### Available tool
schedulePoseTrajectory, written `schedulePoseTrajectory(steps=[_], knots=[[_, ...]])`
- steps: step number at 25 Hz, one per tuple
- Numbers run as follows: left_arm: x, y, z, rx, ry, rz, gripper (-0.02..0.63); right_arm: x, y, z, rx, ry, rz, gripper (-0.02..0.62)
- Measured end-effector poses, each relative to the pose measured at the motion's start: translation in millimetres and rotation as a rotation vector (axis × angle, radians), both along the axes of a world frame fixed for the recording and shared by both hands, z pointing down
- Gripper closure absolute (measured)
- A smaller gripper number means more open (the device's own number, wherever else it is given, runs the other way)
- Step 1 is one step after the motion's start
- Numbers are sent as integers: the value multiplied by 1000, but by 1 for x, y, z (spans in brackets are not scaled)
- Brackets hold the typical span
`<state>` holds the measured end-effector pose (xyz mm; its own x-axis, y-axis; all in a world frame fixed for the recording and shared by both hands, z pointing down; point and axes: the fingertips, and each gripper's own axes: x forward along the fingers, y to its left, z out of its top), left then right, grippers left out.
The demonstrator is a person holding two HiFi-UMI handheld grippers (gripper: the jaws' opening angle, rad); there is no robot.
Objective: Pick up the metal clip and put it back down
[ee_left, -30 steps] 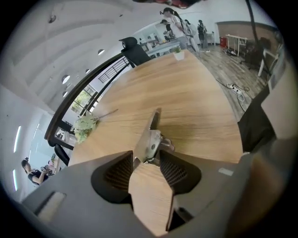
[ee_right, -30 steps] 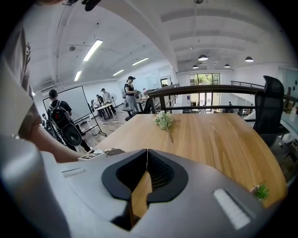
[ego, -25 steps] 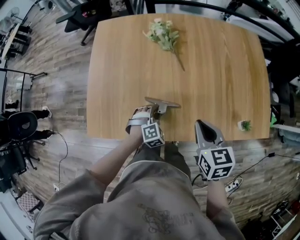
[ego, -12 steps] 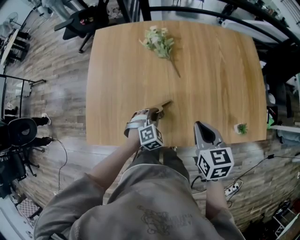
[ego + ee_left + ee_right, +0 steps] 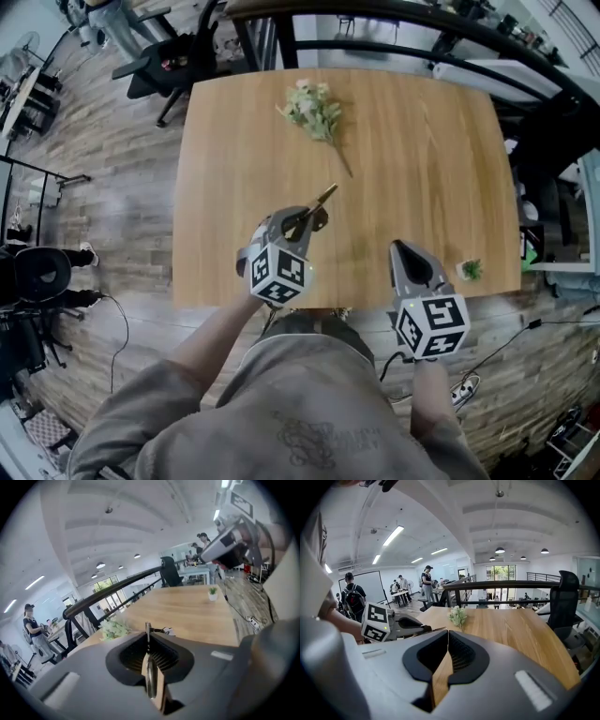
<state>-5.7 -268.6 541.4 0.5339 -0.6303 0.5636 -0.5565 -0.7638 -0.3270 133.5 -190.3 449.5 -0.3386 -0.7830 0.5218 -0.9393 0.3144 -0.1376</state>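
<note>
Jaws of left gripper (image 5: pixel 303 218) pinching metal clip (image 5: pixel 323 197)

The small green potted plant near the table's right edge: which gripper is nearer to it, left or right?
Right. The right gripper sits just left of the small green potted plant; the left gripper, shut on the thin metal clip, is farther left.

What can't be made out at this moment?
- Clip shape: partly under the left gripper in head view; edge-on in its own view.
- Clip's height over the table: head view looks steeply down.
- Flowers: kind too small to tell in every view.
</note>
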Motion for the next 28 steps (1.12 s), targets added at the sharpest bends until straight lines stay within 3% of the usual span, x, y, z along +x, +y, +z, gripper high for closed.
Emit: schedulePoseTrajectory(steps=[16,22,28], knots=[[-11,-13,-221,239,434,-45,588,1,-11,-155,400,-55,44,581],[-27,3,-263,269,537,-69,588,-2,10,-193,472,-32,54,582],[-48,19,-269,283,596,-88,588,-3,24,-200,489,-42,61,581]])
